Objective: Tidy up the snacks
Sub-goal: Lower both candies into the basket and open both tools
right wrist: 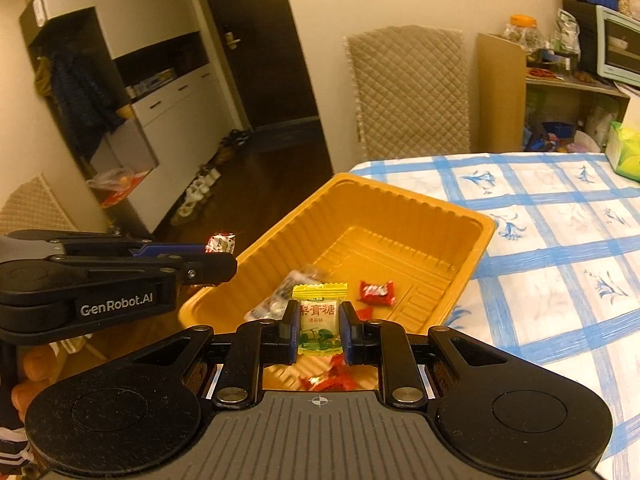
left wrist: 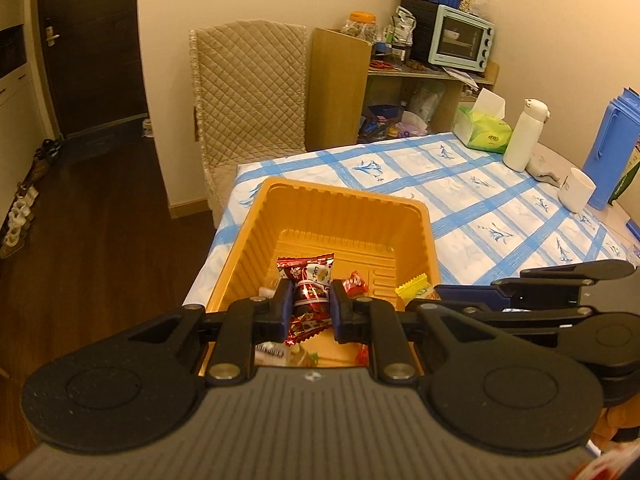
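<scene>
Left gripper fingers clamp red-white wrapped candy; right gripper fingers pinch yellow-green wrapped candy, both over ribbed orange plastic tray on tabletop.

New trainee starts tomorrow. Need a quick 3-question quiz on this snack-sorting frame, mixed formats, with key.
1. True or false: the left gripper is empty.
2. What does the right gripper hold? A) red candy B) yellow-green candy C) tissue pack
3. Fill in: both grippers are over the ____ tray.

Key:
1. False: it is shut on a red-and-white snack packet.
2. B
3. Orange
</scene>
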The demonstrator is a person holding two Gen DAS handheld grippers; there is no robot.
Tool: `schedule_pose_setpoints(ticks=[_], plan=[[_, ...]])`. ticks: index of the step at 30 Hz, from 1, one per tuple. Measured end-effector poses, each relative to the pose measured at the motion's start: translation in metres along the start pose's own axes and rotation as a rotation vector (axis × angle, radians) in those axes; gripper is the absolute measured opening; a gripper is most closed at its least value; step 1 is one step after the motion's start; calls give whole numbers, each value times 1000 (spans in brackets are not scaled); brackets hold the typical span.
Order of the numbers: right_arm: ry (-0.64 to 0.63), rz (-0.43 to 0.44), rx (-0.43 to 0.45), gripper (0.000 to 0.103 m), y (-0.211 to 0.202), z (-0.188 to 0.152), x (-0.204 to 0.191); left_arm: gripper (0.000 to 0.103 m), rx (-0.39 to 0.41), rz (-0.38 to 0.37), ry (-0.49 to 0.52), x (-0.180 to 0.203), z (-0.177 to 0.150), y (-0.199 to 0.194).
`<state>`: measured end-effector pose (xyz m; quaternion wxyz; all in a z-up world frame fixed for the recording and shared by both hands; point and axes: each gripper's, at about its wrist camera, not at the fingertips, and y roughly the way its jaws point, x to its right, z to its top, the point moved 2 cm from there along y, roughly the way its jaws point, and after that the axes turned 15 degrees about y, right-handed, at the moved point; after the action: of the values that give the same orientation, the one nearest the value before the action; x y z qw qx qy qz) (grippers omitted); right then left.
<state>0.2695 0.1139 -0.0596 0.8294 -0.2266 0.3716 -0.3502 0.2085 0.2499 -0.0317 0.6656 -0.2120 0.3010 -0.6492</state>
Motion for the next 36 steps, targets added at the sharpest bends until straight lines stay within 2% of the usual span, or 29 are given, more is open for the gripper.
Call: schedule_pose_setpoints(ticks=[16,36], plan=[[67,-127,6,21,48,39,29,17,-49,-57,56,-7,35,75],[107,-148,3,21,63,56,52,17,-112,-62,58,-10,42,124]])
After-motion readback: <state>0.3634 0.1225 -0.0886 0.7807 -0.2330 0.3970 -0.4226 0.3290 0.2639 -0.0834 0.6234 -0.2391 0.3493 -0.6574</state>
